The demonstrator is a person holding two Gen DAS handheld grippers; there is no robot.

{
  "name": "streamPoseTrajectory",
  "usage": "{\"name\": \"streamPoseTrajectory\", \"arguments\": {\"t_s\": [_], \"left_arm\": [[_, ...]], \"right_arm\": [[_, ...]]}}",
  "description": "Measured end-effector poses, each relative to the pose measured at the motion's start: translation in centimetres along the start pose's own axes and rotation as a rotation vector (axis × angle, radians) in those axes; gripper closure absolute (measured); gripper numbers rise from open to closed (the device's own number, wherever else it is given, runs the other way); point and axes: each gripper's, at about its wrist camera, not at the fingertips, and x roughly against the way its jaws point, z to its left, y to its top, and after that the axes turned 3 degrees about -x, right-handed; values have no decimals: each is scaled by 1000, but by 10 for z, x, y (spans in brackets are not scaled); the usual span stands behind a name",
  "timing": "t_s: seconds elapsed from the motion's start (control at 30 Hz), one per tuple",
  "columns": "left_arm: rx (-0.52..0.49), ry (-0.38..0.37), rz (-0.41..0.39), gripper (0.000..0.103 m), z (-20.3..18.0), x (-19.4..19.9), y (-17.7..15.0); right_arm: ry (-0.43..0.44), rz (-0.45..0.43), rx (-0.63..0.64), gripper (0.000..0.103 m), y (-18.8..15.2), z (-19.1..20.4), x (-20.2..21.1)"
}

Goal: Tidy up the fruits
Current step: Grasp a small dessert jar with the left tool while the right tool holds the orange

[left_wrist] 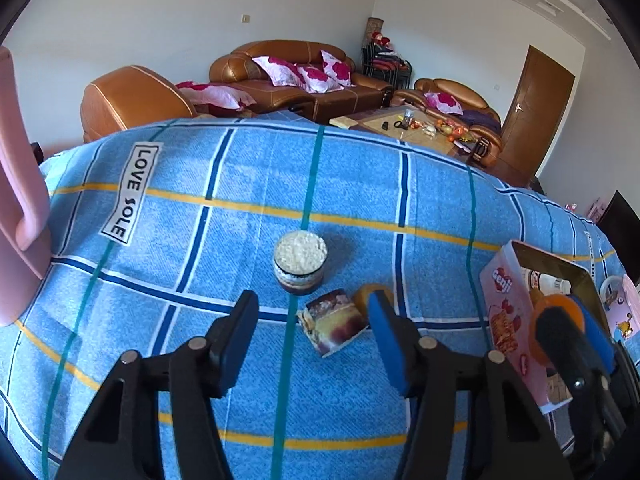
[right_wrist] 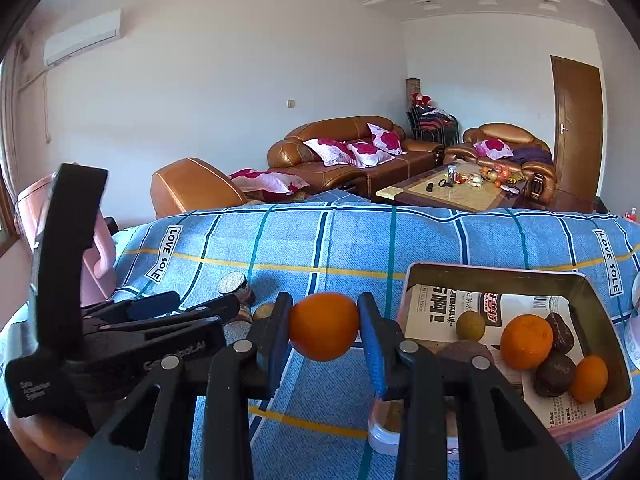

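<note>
My right gripper (right_wrist: 324, 326) is shut on an orange (right_wrist: 324, 332) and holds it above the blue checked cloth (right_wrist: 320, 240), just left of a pink tin box (right_wrist: 416, 276). The box holds two oranges (right_wrist: 526, 342), a greenish-brown fruit (right_wrist: 471, 325) and dark brown pieces (right_wrist: 556, 372). My left gripper (left_wrist: 312, 312) is open and empty, low over the cloth. A cake-like block (left_wrist: 334, 326) and a yellowish fruit (left_wrist: 366, 294) lie between and just past its fingertips. The right gripper with its orange (left_wrist: 560, 328) shows at the right of the left wrist view, in front of the box (left_wrist: 504, 300).
A round jar with a white top (left_wrist: 300, 266) stands on the cloth beyond the left gripper. A pink chair (left_wrist: 16, 200) is at the left edge. Brown sofas (right_wrist: 352, 148) and a coffee table (right_wrist: 452, 188) lie beyond the table.
</note>
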Motion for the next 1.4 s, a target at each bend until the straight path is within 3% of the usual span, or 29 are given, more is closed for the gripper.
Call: {"name": "streamPoseTrajectory", "arguments": {"t_s": [0.2,0.33,0.43,0.53,0.6,0.67,0.9,1.03,1.17,1.27,1.4], "left_arm": [[56,-26,1,43,10,-16,5],[147,-127,21,38,28,-25,6],[133,-138,37,38,29,-25,7],[103,-202,84,53,26,-19,5],[30,-178,106,55,16,-13,2],[-22,-106,116,55,9,-11,-1],[5,-23,64,56,15,-17,2],[21,-33,56,56,21,-21,6],[-1,-34,59,68,20,-19,4],[1,-64,51,68,23,-16,3],[13,-41,-29,68,27,5,-4]], "right_arm": [[4,19,-12,67,1,-2,-8],[3,28,-10,67,1,-3,-11],[1,38,-8,67,0,-2,-14],[1,39,-10,67,0,-3,-14],[2,38,-15,67,-1,-4,-14],[3,38,-22,67,0,-5,-13],[9,41,-32,67,0,-7,-13],[16,52,-41,67,0,-8,-15],[14,55,-40,67,0,-9,-17],[18,55,-39,67,-1,-8,-17],[30,43,-36,67,-1,-6,-14]]}}
